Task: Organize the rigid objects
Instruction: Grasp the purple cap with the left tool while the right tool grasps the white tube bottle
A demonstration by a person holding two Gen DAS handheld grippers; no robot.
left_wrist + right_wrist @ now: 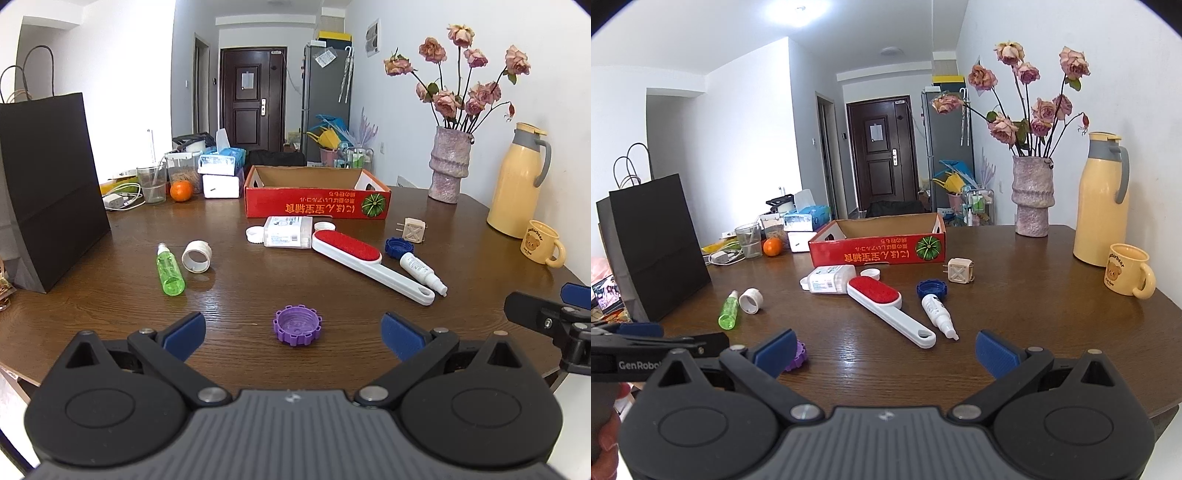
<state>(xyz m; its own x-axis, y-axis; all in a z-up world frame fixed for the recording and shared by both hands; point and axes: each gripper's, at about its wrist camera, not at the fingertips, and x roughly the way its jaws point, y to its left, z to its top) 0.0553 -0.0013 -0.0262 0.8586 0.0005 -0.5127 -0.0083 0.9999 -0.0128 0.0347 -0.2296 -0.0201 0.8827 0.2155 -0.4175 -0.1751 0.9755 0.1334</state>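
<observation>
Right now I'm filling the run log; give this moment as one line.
left claw: open, empty | right claw: open, empty | purple cap: on table, before left claw | red box: looks empty

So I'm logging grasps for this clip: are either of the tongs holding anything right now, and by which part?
Nothing is held. The left tongs are open around empty air, just short of the purple cap; the right tongs are open and empty too.

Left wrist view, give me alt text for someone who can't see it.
The open left gripper hovers over a brown wooden table, framing a purple ridged cap that lies between its blue fingertips. Beyond lie a green spray bottle, a red-and-white lint brush and an empty red cardboard box.
</observation>
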